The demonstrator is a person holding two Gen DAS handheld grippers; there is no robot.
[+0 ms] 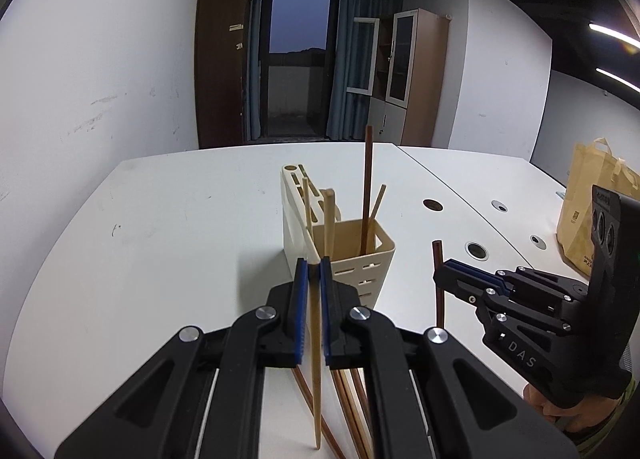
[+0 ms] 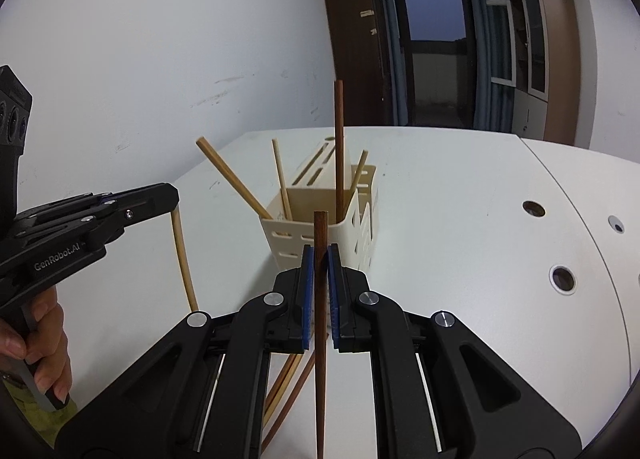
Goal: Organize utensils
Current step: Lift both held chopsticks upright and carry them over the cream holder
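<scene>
The left gripper (image 1: 314, 271) is clamping a pale bamboo chopstick (image 1: 316, 359), jaws nearly closed on its shaft; the right gripper (image 2: 320, 259) is pinching a dark brown wooden chopstick (image 2: 320, 339) upright the same way; both are hovering just before the cream slotted utensil holder (image 1: 356, 259), which is standing on the white table (image 1: 160, 239) and holding one dark chopstick (image 1: 368, 187) among pale ones; more chopsticks (image 1: 352, 399) are lying below.

My left gripper (image 1: 314, 271) is clamped on a pale chopstick (image 1: 316, 359), held near upright. My right gripper (image 2: 320, 259) is clamped on a dark chopstick (image 2: 320, 299), also upright. Both grippers sit level, side by side.
</scene>
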